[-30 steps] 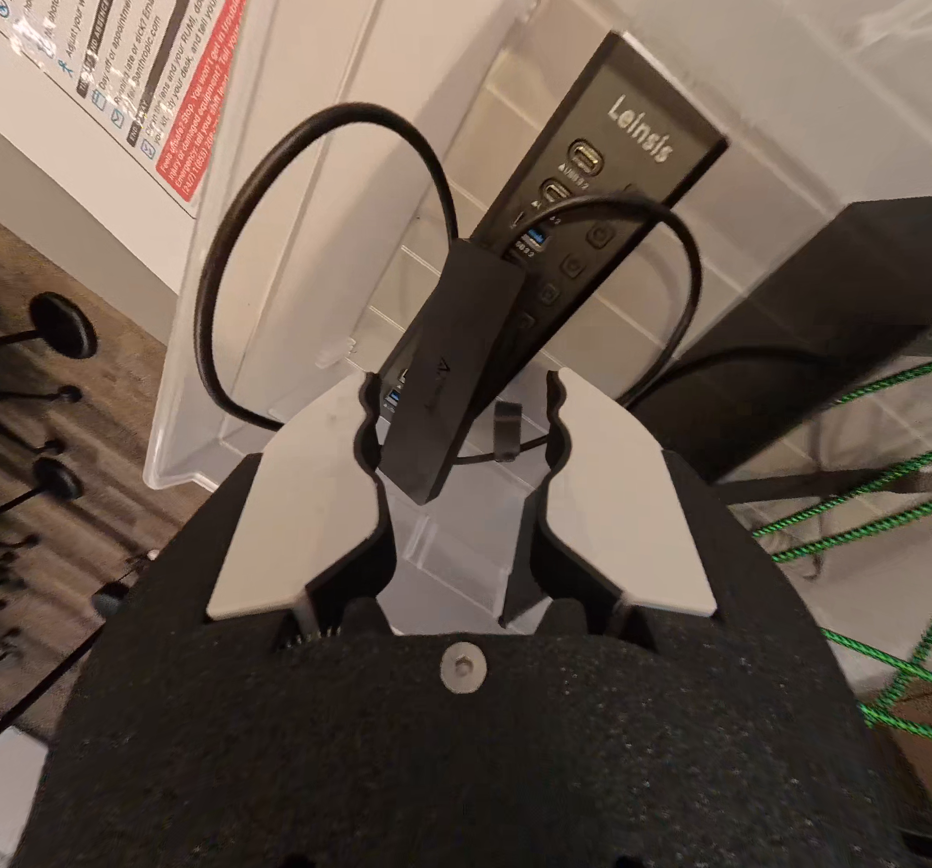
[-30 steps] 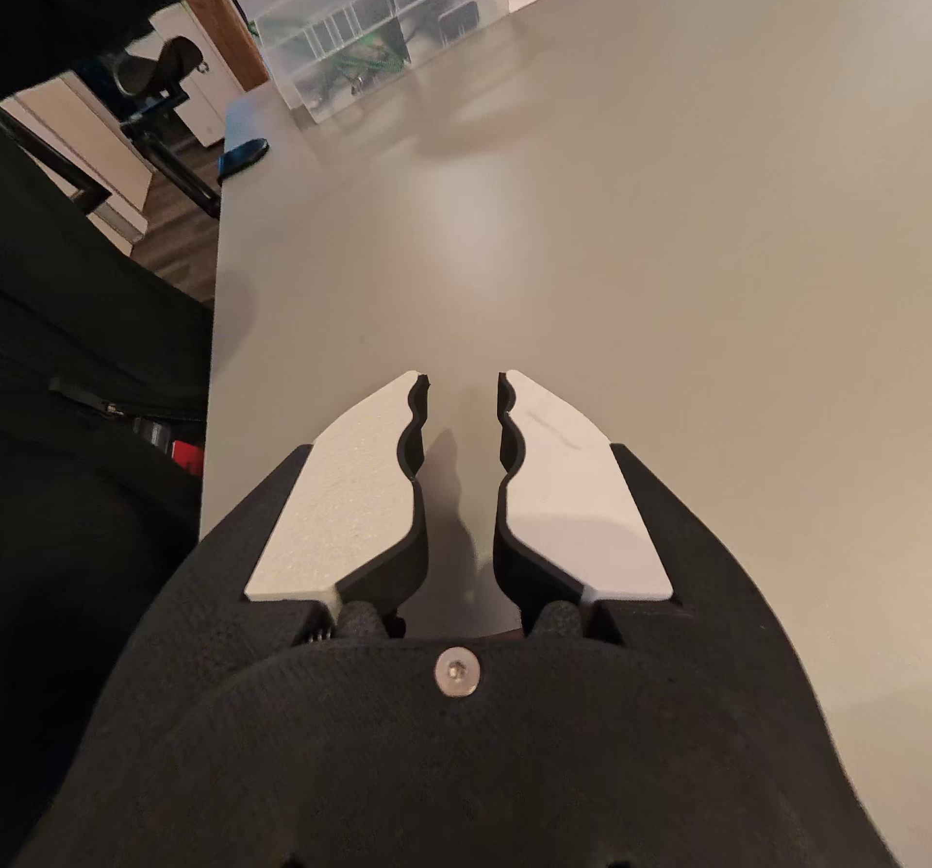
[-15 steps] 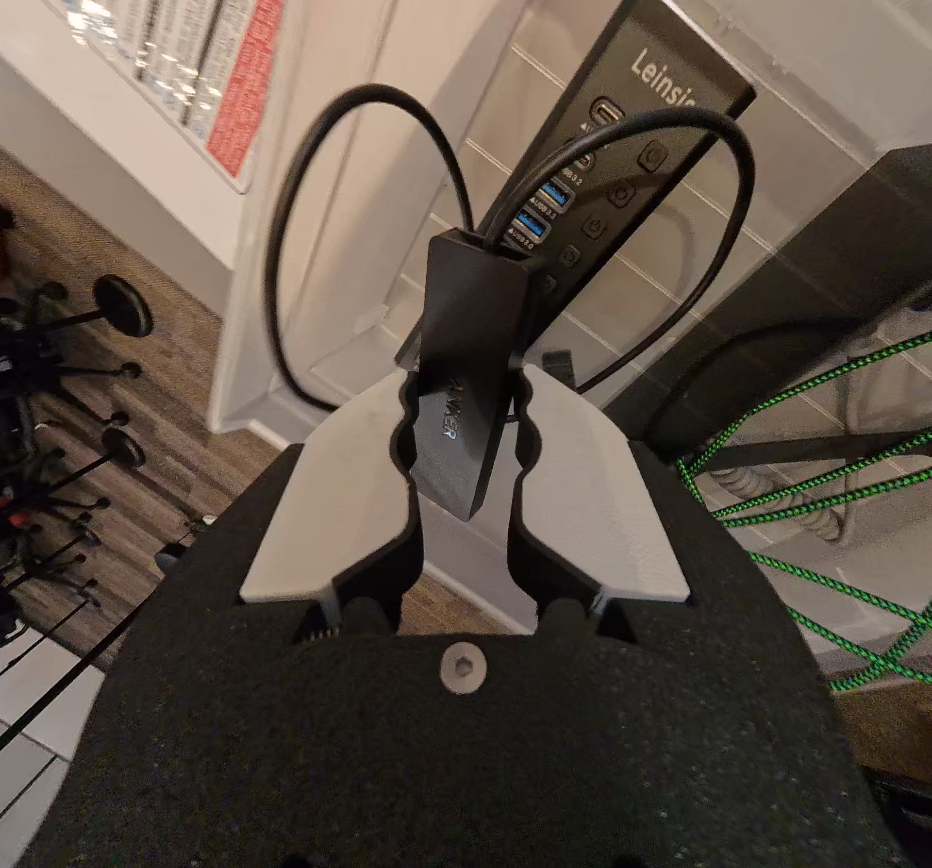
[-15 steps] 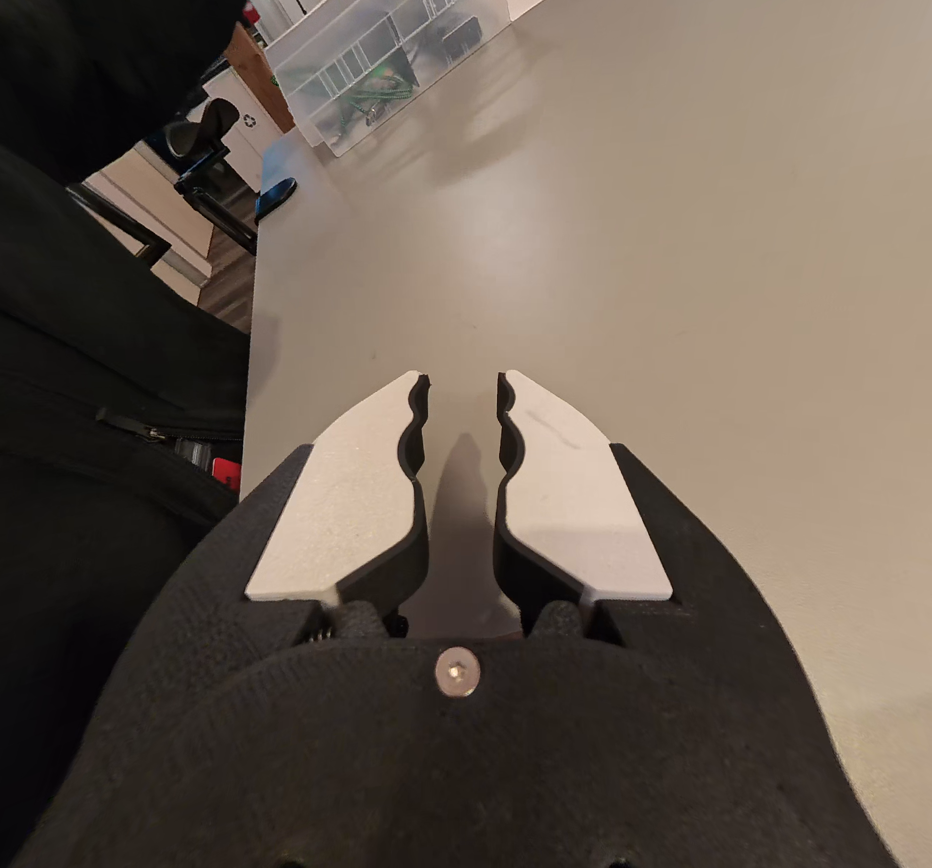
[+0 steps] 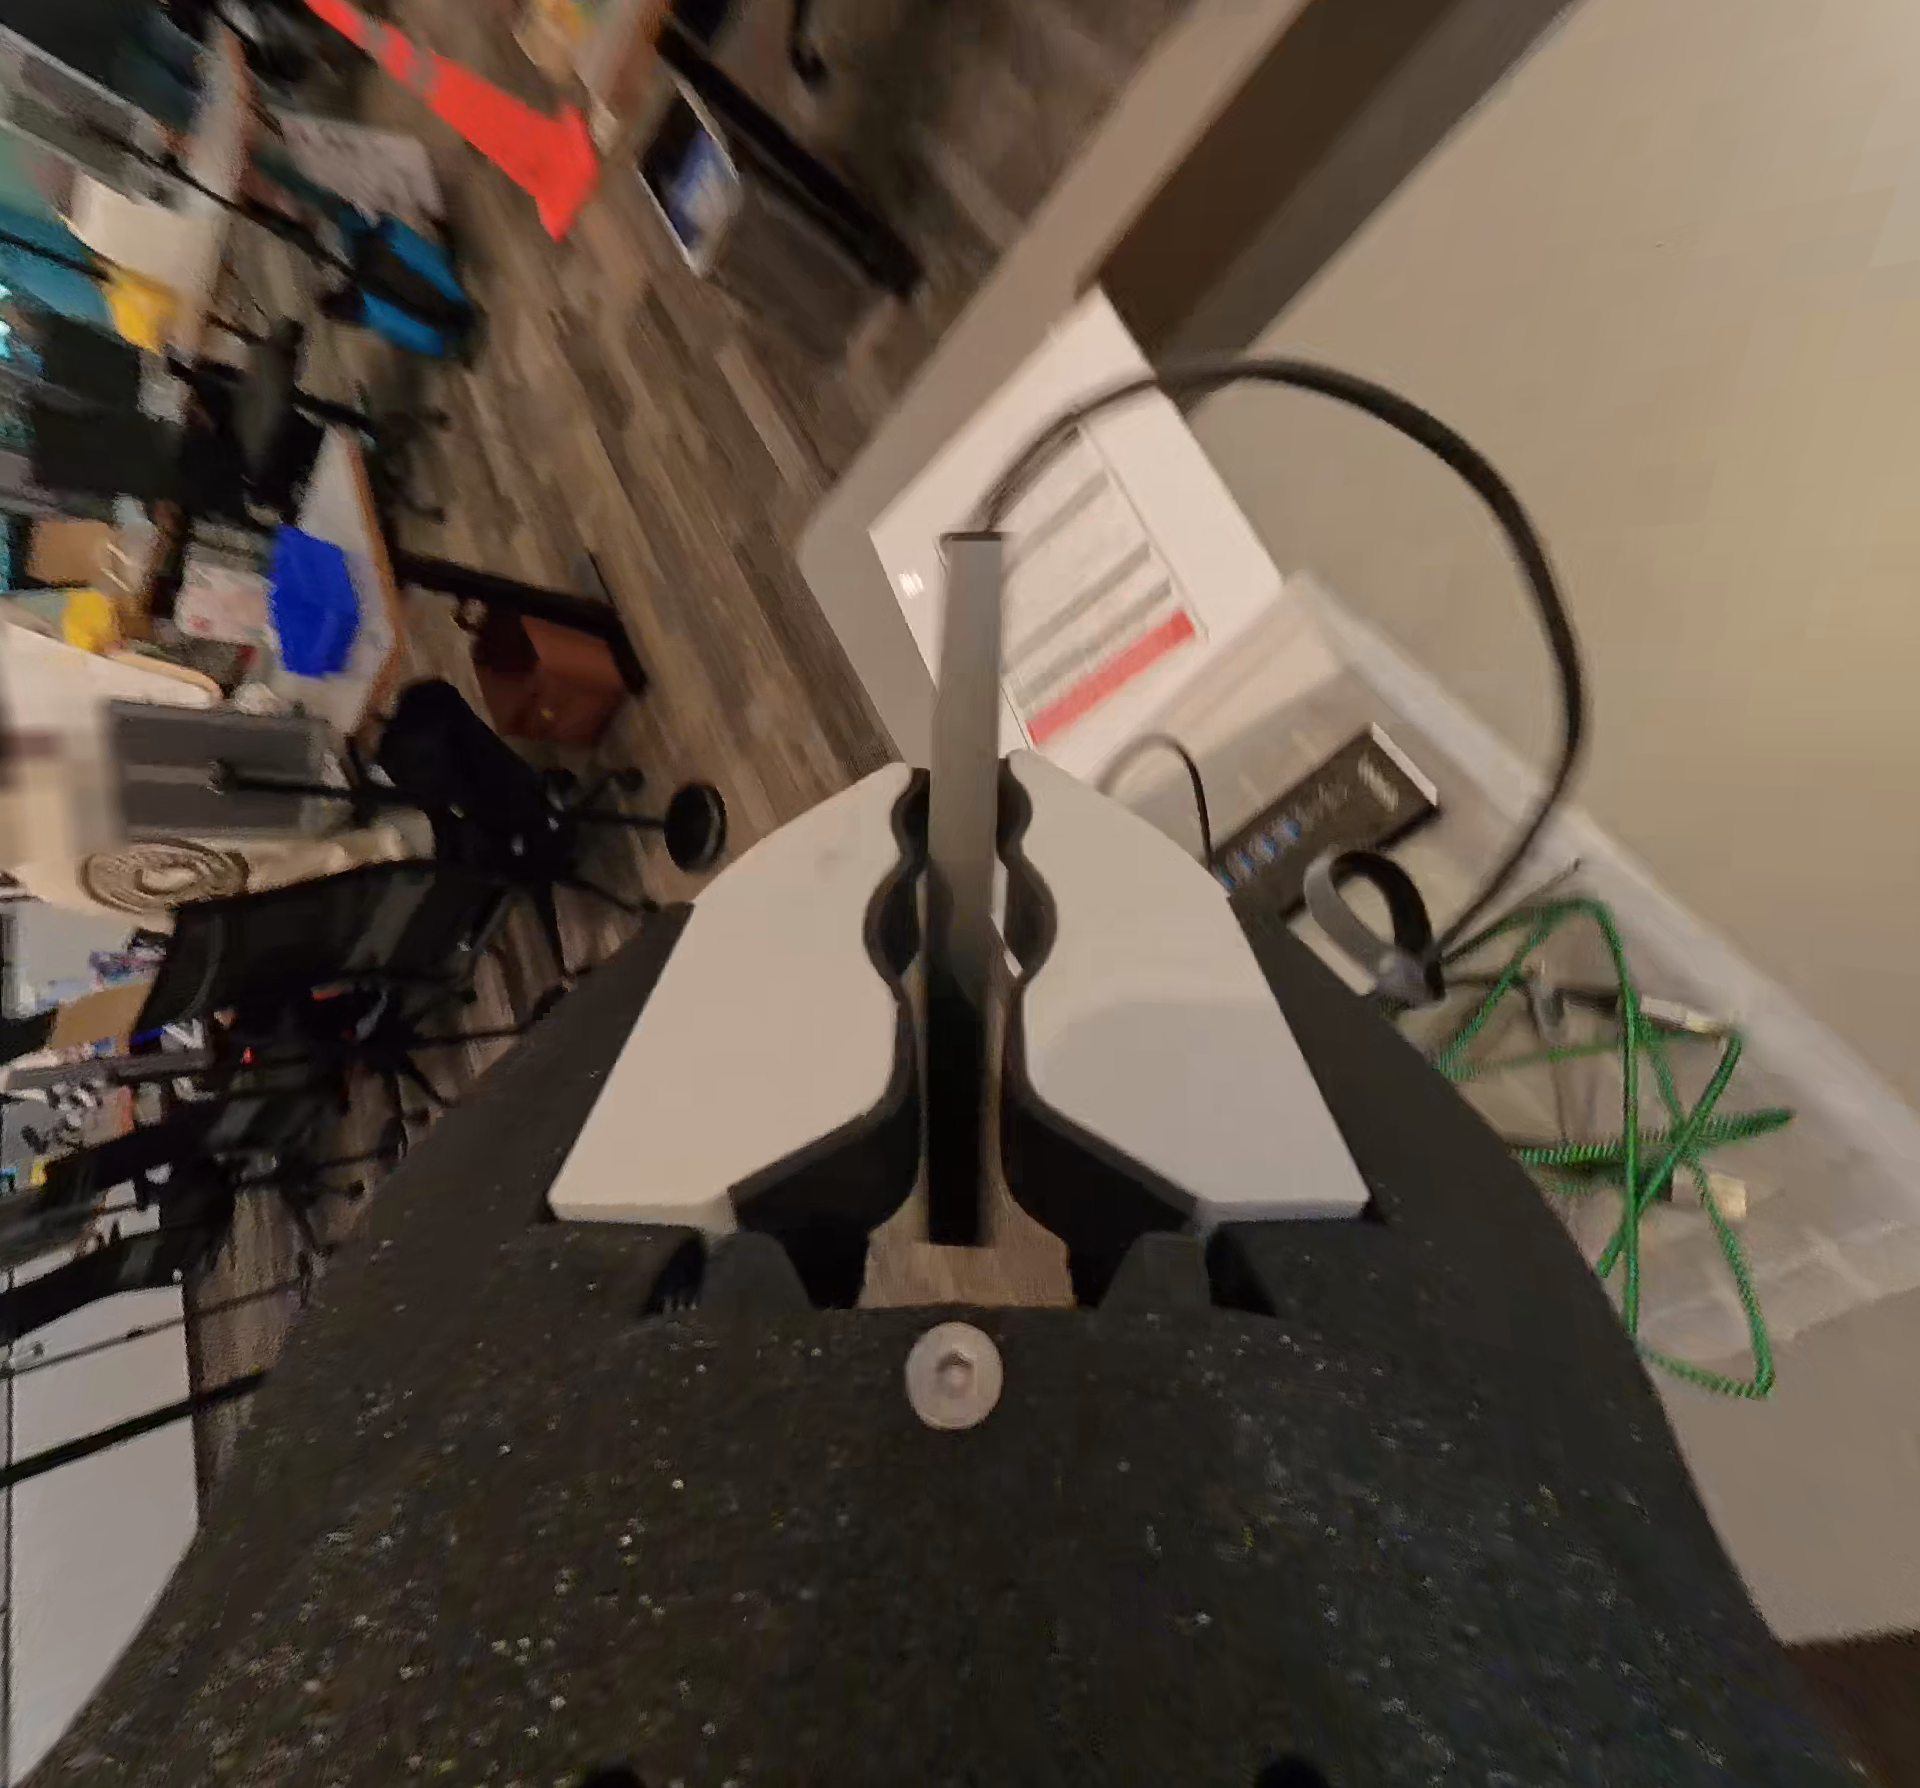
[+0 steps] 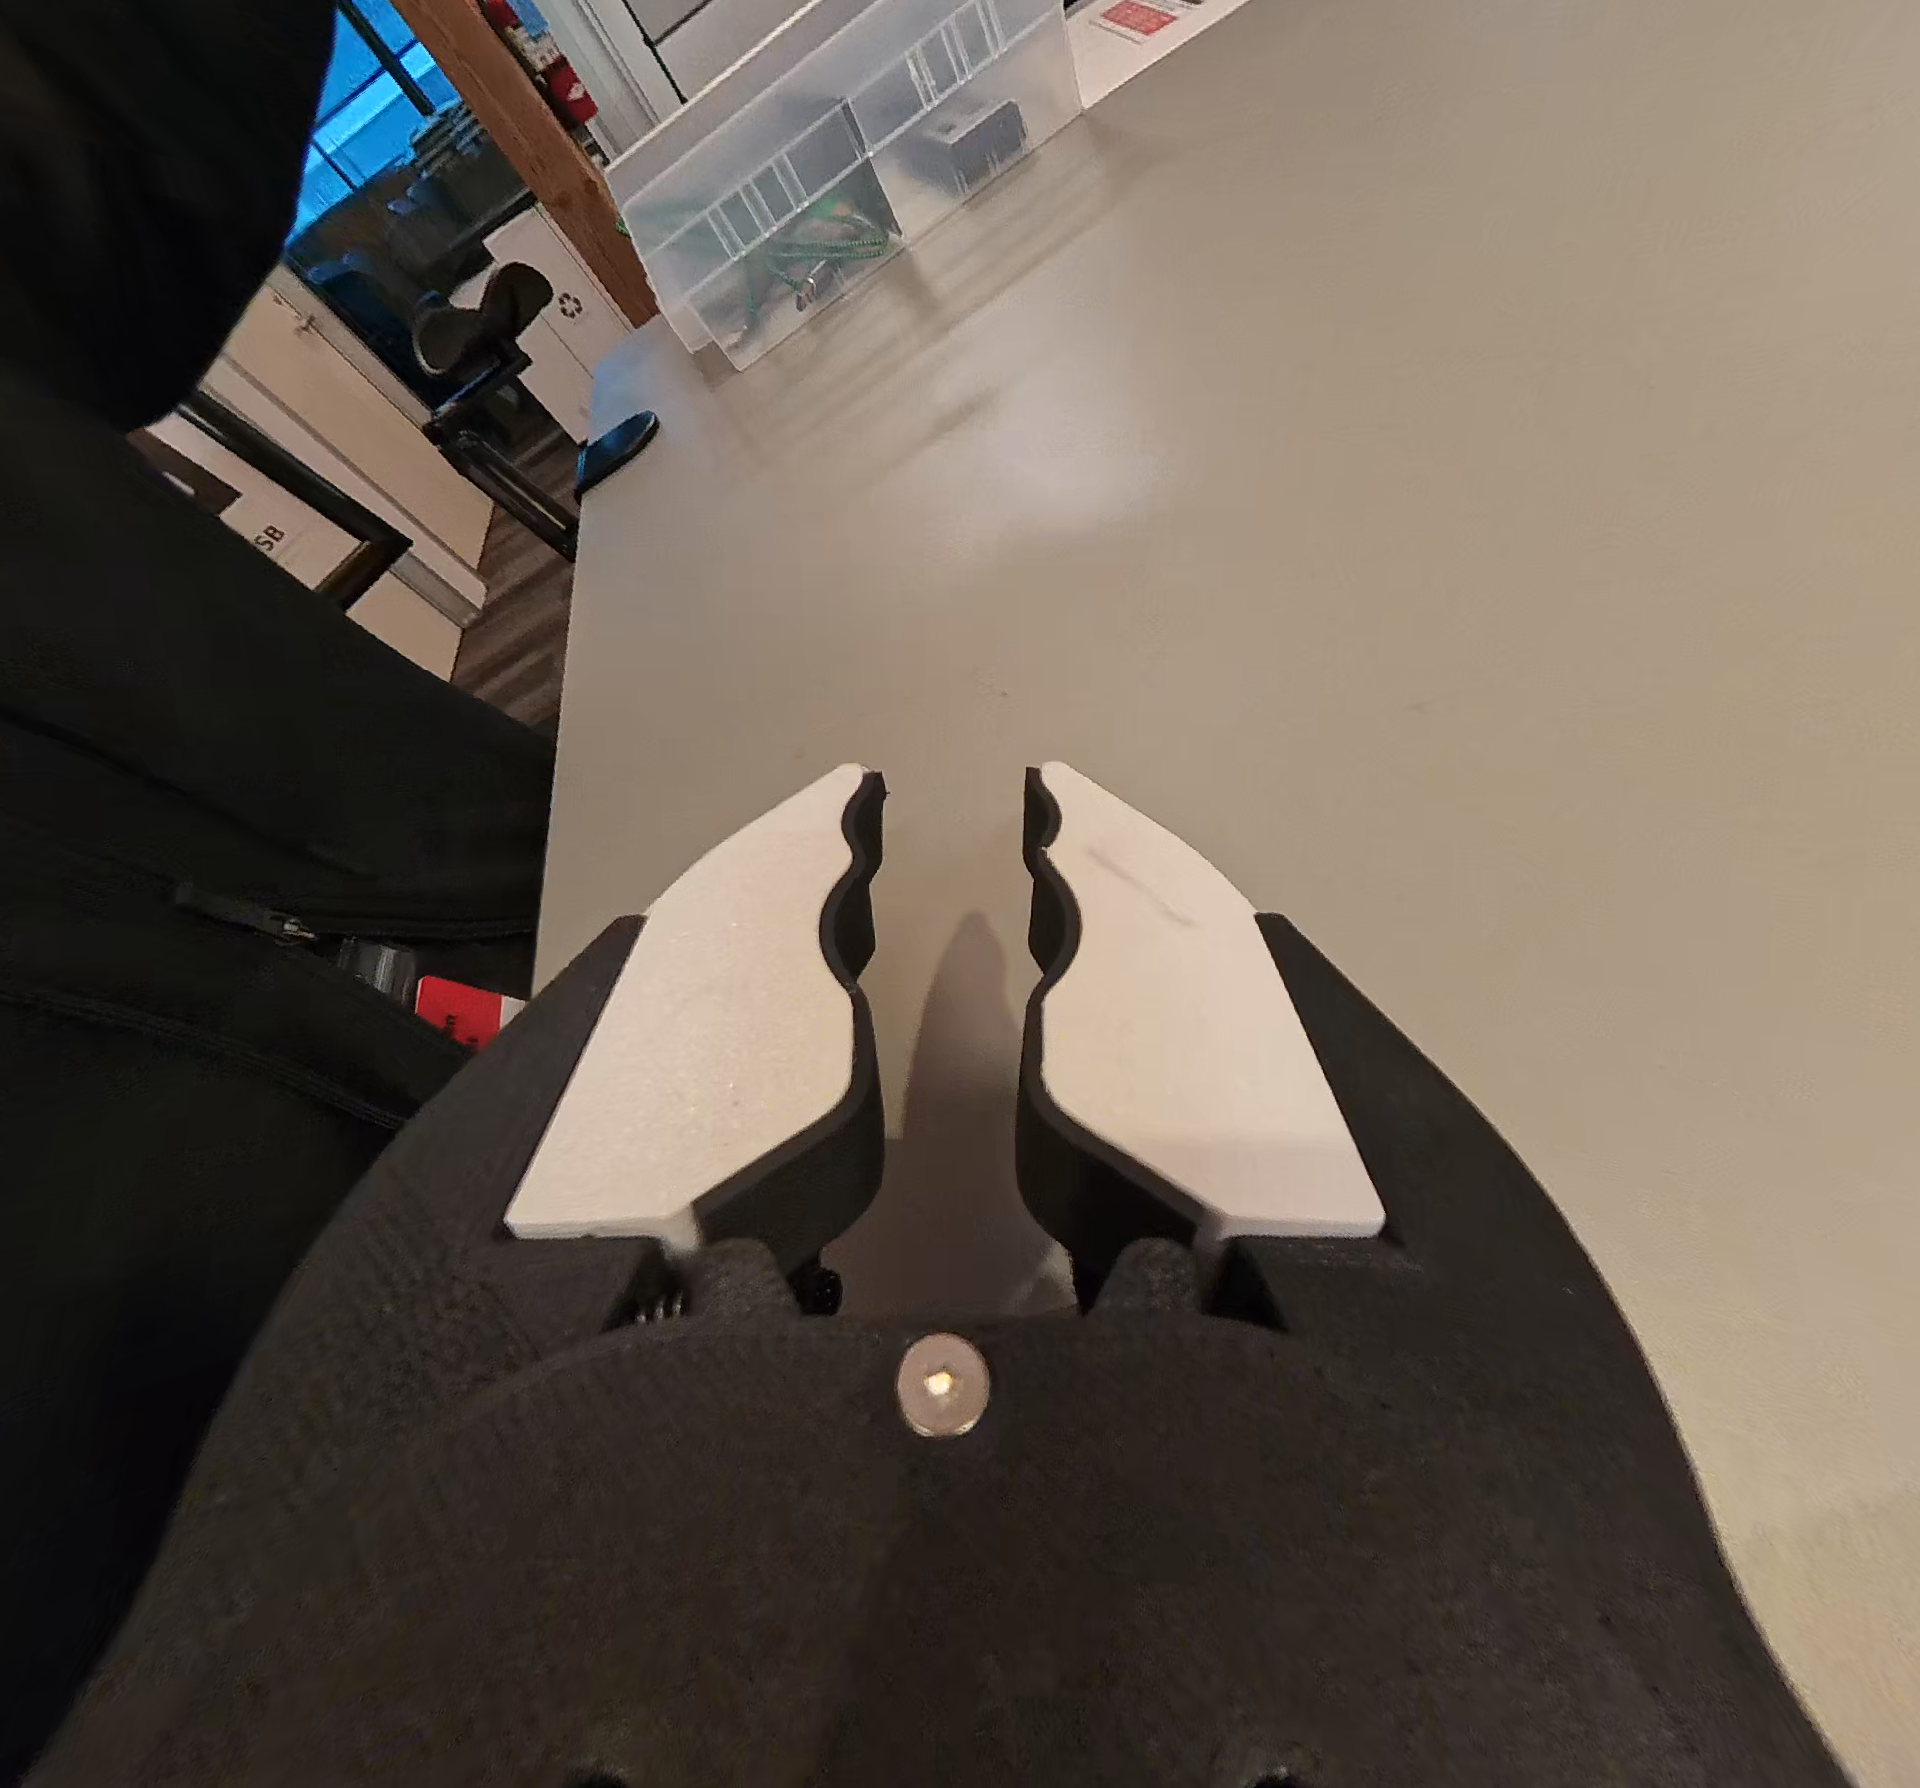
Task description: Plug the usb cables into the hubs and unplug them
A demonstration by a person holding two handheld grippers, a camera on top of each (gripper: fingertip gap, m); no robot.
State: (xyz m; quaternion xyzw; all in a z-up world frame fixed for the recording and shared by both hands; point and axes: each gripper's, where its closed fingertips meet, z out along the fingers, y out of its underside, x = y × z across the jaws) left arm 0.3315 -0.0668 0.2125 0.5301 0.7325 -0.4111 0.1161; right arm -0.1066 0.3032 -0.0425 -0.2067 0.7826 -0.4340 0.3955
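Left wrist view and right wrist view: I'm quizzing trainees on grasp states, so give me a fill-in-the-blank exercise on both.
1. The left gripper is shut on a slim black ____.
2. The right gripper holds ____.
3. The braided cables in the clear bin are ____ in colour.
4. Below the right gripper lies a bare grey ____.

Missing words: hub; nothing; green; table

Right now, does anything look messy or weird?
A bit. The green cables lie in a tangle inside the clear bin, and the small black hub, clamped in the left gripper, trails a big loop of cable.
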